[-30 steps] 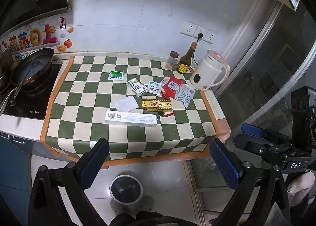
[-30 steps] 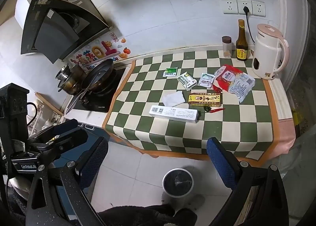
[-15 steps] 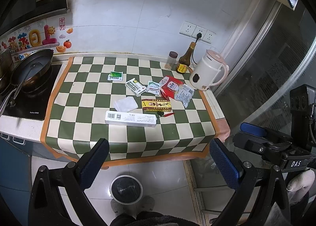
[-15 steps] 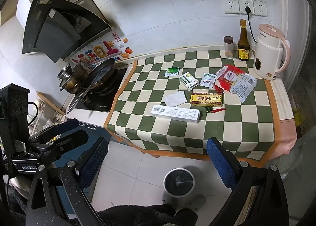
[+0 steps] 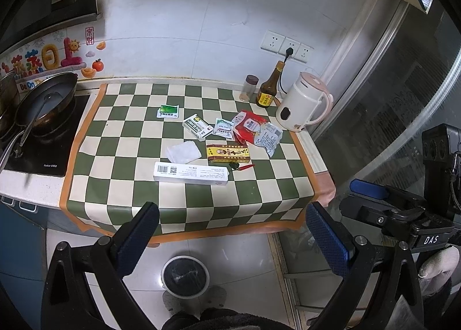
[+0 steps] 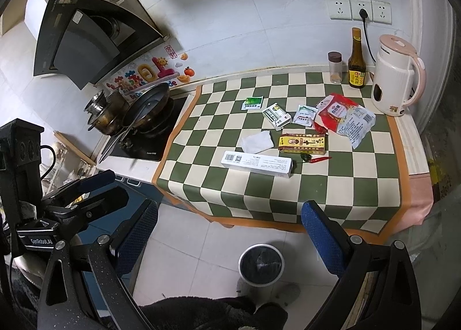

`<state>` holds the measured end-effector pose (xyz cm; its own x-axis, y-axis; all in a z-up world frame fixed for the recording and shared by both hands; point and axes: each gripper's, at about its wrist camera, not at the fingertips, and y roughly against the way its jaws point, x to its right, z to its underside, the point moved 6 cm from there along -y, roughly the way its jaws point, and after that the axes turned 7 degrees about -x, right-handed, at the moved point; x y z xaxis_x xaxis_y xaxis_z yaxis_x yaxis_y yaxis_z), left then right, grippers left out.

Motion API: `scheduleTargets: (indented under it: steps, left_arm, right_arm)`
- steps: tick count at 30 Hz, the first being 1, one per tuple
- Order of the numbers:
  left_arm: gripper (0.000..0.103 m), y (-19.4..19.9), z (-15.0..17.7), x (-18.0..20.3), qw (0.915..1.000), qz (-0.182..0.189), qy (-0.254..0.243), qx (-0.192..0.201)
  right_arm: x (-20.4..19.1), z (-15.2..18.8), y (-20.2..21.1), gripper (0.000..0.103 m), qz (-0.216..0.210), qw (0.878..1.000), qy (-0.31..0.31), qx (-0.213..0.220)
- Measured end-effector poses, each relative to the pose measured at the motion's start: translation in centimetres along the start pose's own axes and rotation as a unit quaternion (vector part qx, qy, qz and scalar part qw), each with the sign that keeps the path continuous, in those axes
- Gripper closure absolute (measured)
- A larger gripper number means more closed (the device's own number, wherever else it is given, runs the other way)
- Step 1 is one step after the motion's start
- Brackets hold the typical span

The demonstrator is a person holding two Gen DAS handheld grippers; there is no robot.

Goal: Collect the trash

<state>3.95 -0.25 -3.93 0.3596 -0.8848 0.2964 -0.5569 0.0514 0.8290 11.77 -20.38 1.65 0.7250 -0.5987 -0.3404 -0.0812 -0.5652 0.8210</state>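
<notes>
Left gripper (image 5: 230, 232) and right gripper (image 6: 230, 232) both spread wide, empty. Ahead on green-checked tabletop (image 5: 138, 183): long white cardboard box (image 5: 191, 173), yellow-red carton (image 5: 229, 153), crumpled red-white wrappers (image 5: 255, 131). Round black-lined bin (image 5: 185, 276) on floor below grippers.

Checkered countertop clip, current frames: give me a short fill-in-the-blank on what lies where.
1. The long white box lies nearest the counter's ____ edge.
2. The trash bin stands on the ____.
3. The chili pepper beside the yellow box is ____ in colour.
4. Both the left gripper and right gripper are ____.

Missing words: front; floor; red; open
</notes>
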Motion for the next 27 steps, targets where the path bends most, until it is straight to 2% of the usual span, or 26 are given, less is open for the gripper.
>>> scheduleTargets:
  steps: [27]
  left_arm:
    - [0.000, 0.70, 0.32, -0.19, 1.0000, 0.000, -0.006, -0.001]
  right_arm:
    - [0.33, 0.25, 0.27, 0.002, -0.004, 1.000, -0.003, 0.003]
